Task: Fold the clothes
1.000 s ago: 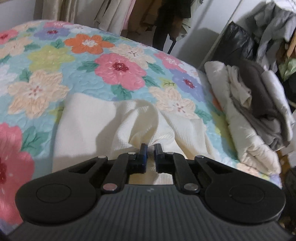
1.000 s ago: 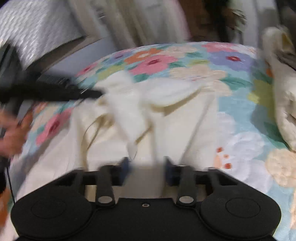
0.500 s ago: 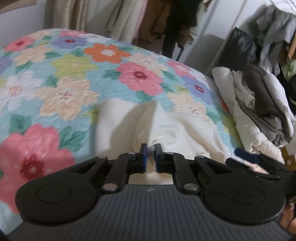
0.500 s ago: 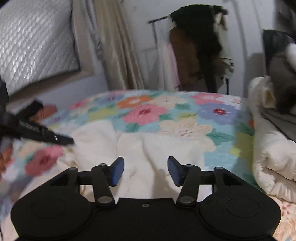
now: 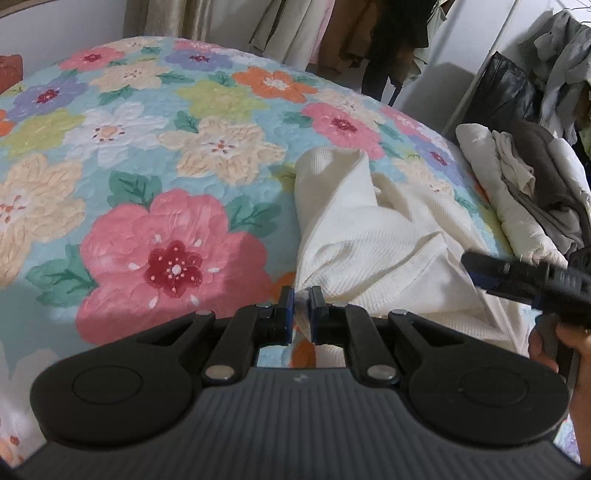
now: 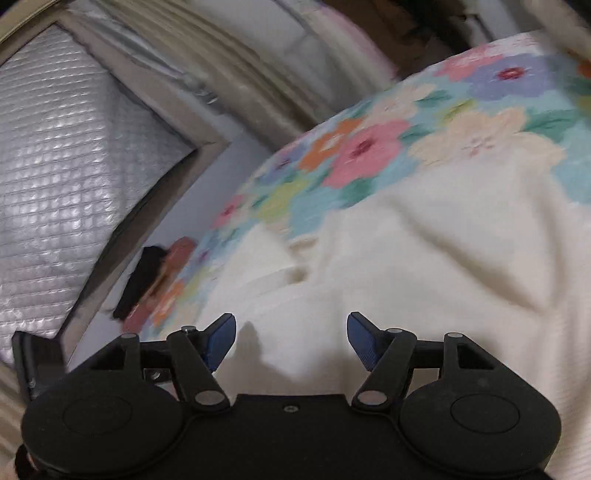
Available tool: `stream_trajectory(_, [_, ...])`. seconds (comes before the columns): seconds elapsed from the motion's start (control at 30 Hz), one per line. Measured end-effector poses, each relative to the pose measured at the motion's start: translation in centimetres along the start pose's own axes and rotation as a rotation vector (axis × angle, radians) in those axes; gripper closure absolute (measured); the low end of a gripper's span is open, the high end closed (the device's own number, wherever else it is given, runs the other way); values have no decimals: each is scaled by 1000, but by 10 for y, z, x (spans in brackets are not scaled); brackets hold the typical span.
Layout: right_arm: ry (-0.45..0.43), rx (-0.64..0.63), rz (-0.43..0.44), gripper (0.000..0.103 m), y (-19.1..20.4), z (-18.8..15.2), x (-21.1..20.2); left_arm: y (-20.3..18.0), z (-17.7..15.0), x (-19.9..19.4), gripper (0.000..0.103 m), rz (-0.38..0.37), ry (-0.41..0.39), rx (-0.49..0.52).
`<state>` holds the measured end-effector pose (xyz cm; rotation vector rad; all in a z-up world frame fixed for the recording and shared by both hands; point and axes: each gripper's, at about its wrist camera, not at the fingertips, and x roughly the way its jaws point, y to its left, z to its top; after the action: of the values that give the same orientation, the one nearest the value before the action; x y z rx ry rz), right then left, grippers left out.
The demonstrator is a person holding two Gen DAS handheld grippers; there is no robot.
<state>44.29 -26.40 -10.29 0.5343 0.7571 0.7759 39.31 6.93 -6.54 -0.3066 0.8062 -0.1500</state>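
Note:
A cream waffle-knit garment (image 5: 373,236) lies bunched on the floral bedspread (image 5: 155,155). My left gripper (image 5: 302,300) is shut on a pinched corner of it, and the cloth fans out from the pads toward the far right. In the same view my right gripper (image 5: 480,271) comes in from the right edge, held by a hand (image 5: 554,347), just above the garment. The right wrist view is blurred: my right gripper (image 6: 291,332) is open, blue pads wide apart, over the cream garment (image 6: 424,266), nothing between them.
A stack of folded cream, grey and brown clothes (image 5: 524,192) sits at the bed's right edge. Hanging clothes (image 5: 332,33) and a black bag (image 5: 506,88) stand behind the bed. A quilted silver panel (image 6: 59,158) and curtain fill the left of the right wrist view.
My left gripper has pulled the pinched corner leftward, so the garment now stretches off to the right. My right gripper has opened wider and swung down over the cloth.

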Motion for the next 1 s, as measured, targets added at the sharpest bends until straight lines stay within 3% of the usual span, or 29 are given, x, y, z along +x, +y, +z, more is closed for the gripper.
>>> stream_trajectory(0.03, [15, -36, 11, 38, 6, -5, 3, -2, 1, 0, 95, 4, -3, 2])
stream_trajectory(0.1, [30, -86, 20, 90, 15, -10, 2, -8, 4, 0, 95, 15, -13, 12])
stream_trajectory(0.2, [2, -78, 22, 93, 19, -13, -13, -17, 12, 1, 95, 22, -34, 20])
stream_trajectory(0.37, [-51, -121, -89, 94, 34, -19, -54, -32, 24, -4, 95, 54, -95, 34])
stream_trajectory(0.5, [38, -153, -69, 94, 48, -17, -82, -39, 23, -13, 95, 92, -153, 65])
stream_trajectory(0.57, [17, -205, -39, 93, 52, -17, -87, -41, 19, -19, 95, 128, -183, 84])
stream_trajectory(0.67, [13, -170, -122, 67, 39, -11, -74, -34, 14, -30, 95, 156, -210, 90])
stream_trajectory(0.73, [24, -139, -119, 63, 25, -8, -62, -27, 11, -37, 97, 165, -220, 86])
stream_trajectory(0.8, [36, -113, -124, 47, 14, -4, -48, -16, 5, -40, 97, 151, -214, 63])
stream_trajectory(0.87, [49, -92, -138, 40, 6, 2, -33, -1, -4, -36, 97, 110, -190, 19])
stream_trajectory(1.0, [72, -134, -122, 39, 8, 19, 3, 24, -19, -28, 97, 38, -145, -63])
